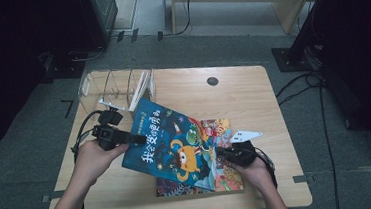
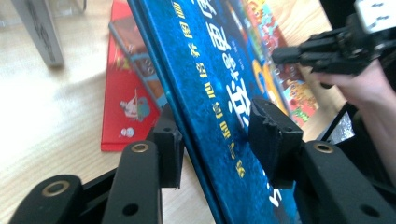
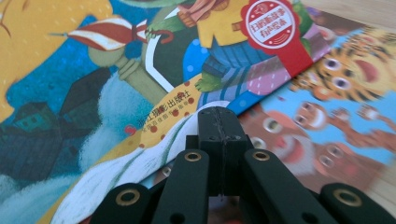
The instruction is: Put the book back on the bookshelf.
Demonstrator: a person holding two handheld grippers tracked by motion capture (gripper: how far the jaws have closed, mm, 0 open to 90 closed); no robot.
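A blue picture book [image 1: 171, 145] with an orange monster on its cover is tilted up off the table, its left edge raised. My left gripper [image 1: 138, 138] is shut on that raised spine edge; in the left gripper view its pads [image 2: 273, 135] sit on either side of the blue book [image 2: 219, 70]. My right gripper [image 1: 222, 153] is shut with nothing between its jaws, its tip [image 3: 218, 116] at the blue book's [image 3: 93, 70] lower right edge. Under it a colourful animal book [image 3: 327, 107] lies flat on the table [image 1: 227, 179].
A clear acrylic book stand [image 1: 114, 87] holds a white upright book [image 1: 140, 90] at the back left of the wooden table [image 1: 253, 99]. A red book [image 2: 121, 93] lies flat under the lifted one. A dark round hole [image 1: 212, 81] sits near the far edge.
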